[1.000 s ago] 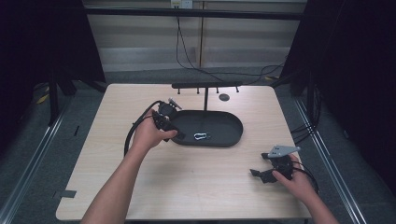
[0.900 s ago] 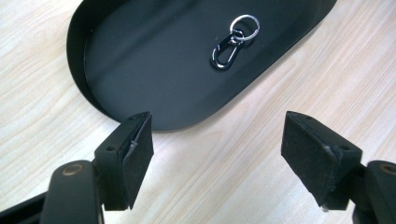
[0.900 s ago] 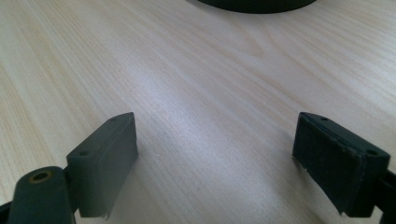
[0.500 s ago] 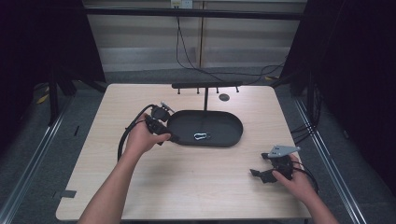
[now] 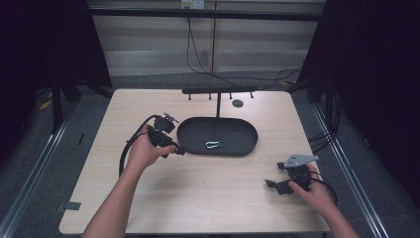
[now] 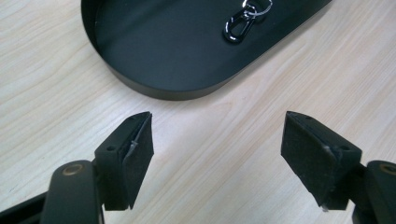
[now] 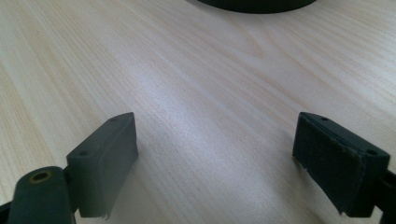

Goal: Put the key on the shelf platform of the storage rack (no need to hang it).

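Your left gripper (image 6: 215, 149) hangs wide open beside the black oval tray (image 5: 247, 148); approach the carabiner (image 6: 239, 27) (lying inside it) squarely. Right gripper (image 7: 215, 163), also wide, rests aside.

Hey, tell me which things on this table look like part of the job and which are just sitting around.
Likely in the job:
- carabiner keyring, lying in the tray
- black oval tray
- left gripper, jaws open, beside the tray
- hook stand behind the tray

Likely just lying about:
- small dark disc
- right gripper, open, off to the side
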